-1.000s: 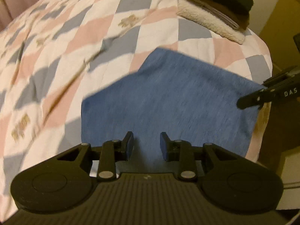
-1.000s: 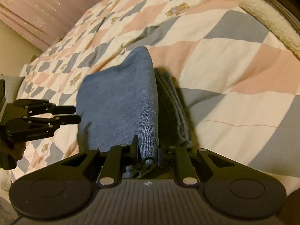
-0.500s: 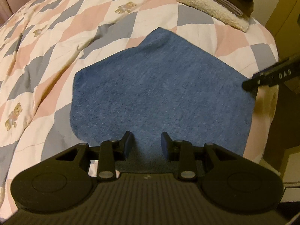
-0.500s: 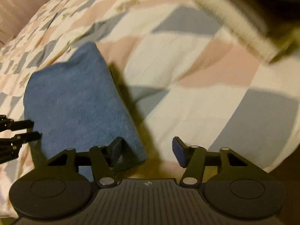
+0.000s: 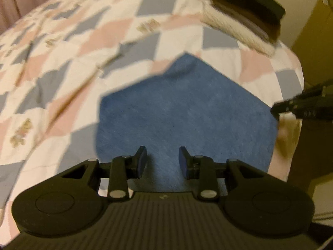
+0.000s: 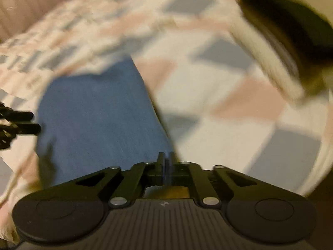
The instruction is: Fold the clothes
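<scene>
Left wrist view: the left gripper [image 5: 162, 160] hangs low over a folded blue terry-cloth garment [image 5: 187, 112], its two blue-padded fingers [image 5: 141, 162] spread apart with nothing between them and the blue cloth showing through the gap. The garment lies flat near the corner of a bed covered by a quilt of pink, grey and white diamonds printed with small teddy bears [image 5: 87, 41]. At the right edge of this view the black tips of the right gripper [image 5: 299, 106] reach in beside the garment's right edge. At the far corner of the quilt sits a stack of folded clothes, a cream fleecy piece under brown and black ones [image 5: 245, 25]. In the right wrist view, which is heavily blurred, the right gripper [image 6: 165, 163] has its fingers pressed together at the near right corner of the blue garment [image 6: 97, 114]; whether any cloth is caught between them cannot be told. The left gripper's black tips [image 6: 18, 123] show at the left edge, beside the garment's left side. The stack of clothes [image 6: 276, 41] smears across the upper right.
</scene>
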`<state>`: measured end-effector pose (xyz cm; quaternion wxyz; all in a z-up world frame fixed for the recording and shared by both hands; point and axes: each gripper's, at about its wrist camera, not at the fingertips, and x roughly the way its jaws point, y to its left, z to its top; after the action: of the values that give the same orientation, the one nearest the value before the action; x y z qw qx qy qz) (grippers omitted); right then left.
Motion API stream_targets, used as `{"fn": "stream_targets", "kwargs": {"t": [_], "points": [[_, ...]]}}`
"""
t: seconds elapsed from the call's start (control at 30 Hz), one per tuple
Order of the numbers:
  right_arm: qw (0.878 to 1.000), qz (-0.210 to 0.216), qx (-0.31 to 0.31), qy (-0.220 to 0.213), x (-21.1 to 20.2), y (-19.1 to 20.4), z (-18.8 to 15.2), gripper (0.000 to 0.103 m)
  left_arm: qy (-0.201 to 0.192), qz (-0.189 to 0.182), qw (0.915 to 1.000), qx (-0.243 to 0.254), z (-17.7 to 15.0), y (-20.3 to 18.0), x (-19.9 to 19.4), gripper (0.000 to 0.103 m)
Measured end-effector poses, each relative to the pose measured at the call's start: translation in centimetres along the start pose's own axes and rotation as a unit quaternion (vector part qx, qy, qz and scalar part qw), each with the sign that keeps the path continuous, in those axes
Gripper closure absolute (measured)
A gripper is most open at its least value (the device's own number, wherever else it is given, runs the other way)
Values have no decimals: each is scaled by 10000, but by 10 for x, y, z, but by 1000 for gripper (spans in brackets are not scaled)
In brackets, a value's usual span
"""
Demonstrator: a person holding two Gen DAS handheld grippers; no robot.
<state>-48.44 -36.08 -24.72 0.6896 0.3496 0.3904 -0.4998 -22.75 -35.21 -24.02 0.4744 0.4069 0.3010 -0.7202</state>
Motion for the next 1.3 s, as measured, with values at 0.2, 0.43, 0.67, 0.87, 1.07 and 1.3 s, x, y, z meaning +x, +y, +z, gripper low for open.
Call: {"fn": "stream_targets", "kwargs": {"t": [0.2,0.43,0.67,0.87,1.07,1.3], "points": [[9862,857,-1364,-390,49,41,71,92,-140,525,9957,-750,20,18,14,75],[9671,1480,-2071,2,135,22,100,103,38,1248,9783,-1653,29,19,66,75],[9696,1907,-1514,244,118,3,114,103,322,1814,9597,-2121,40,2,54,75],[9558,2128,-2026,111,75,4,110,91,339,1991,9471,-2495,44,-14,27,75],[9349,2078,-2875,63,46,3,72,92,265,1907,9458,-2614,36,-36,16,74],[9382,1547,-3008,738,86,0,40,95,767,1858,9408,-2730,-9,-68,39,75]]}}
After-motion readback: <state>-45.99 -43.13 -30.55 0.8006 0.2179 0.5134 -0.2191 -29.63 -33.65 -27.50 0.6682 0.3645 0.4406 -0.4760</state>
